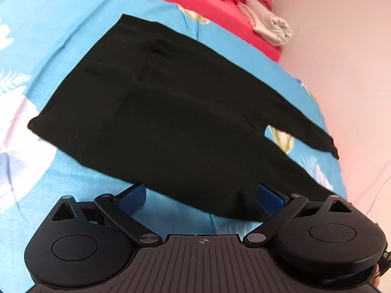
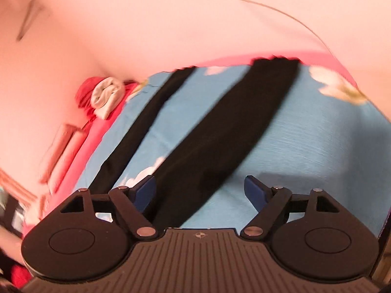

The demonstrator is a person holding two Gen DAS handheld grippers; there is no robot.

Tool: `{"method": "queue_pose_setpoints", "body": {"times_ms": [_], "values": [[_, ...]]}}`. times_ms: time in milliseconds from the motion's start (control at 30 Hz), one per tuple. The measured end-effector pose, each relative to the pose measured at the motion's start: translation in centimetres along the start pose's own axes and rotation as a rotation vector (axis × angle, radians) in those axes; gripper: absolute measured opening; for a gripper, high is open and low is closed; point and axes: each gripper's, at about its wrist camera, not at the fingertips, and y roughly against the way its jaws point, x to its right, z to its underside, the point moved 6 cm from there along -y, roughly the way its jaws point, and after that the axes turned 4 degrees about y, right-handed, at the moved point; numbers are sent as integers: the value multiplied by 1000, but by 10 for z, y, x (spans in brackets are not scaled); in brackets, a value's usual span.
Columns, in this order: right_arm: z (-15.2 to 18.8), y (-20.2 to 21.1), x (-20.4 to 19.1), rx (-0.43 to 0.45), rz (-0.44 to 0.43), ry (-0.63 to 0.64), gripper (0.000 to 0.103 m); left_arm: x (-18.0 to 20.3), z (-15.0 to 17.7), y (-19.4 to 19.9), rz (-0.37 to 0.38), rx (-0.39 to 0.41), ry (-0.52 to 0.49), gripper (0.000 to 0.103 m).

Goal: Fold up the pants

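Nearest the lens, the left gripper (image 1: 199,199) stood released, its blue pads (image 1: 133,199) spread wide above the near edge of the black fabric pants (image 1: 171,122). The pants lay flat on the light blue floral bedsheet (image 1: 61,36), waist end to the far left, two legs running right. The right gripper (image 2: 200,193) was likewise spread, poised over one pant leg (image 2: 220,134); blur left it unclear whether the pads touched cloth. Far off, a pile of rolled pink and white clothes (image 1: 264,22) sat on the red mattress edge (image 1: 195,2).
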Motion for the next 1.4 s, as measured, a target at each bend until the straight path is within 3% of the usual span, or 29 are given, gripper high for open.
{"method": "queue_pose_setpoints", "body": {"times_ms": [200,300,367,433,533,633,733,900,1067,1267,1333,1400], "values": [[-11,-20,14,46,-69,-61,80,-3,-7,-7,48,78,47,103],[-18,-29,19,77,-94,-69,73,-4,-12,-7,80,109,81,103],[-22,-35,21,97,-82,-48,57,-6,-14,-6,102,118,106,103],[-23,-38,24,112,-51,-25,30,-9,-17,-5,105,136,126,103],[-24,-33,33,124,-26,-9,15,-16,-18,-4,59,150,130,103],[-23,-31,32,131,-18,16,12,-24,-19,-1,-1,160,132,100],[-25,-29,24,146,-6,57,9,-25,-24,10,16,193,141,87],[-51,-23,-3,170,-76,94,9,-2,-49,31,60,273,75,87],[-93,-47,-47,150,-119,151,8,30,-93,29,46,321,-3,86],[-147,-131,-108,97,-124,229,8,48,-149,-28,-26,302,-33,85],[-160,-176,-125,34,-119,251,8,46,-169,-56,-61,280,-45,86],[-169,-226,-135,-49,-92,256,11,34,-186,-80,-90,223,-3,94]]}}
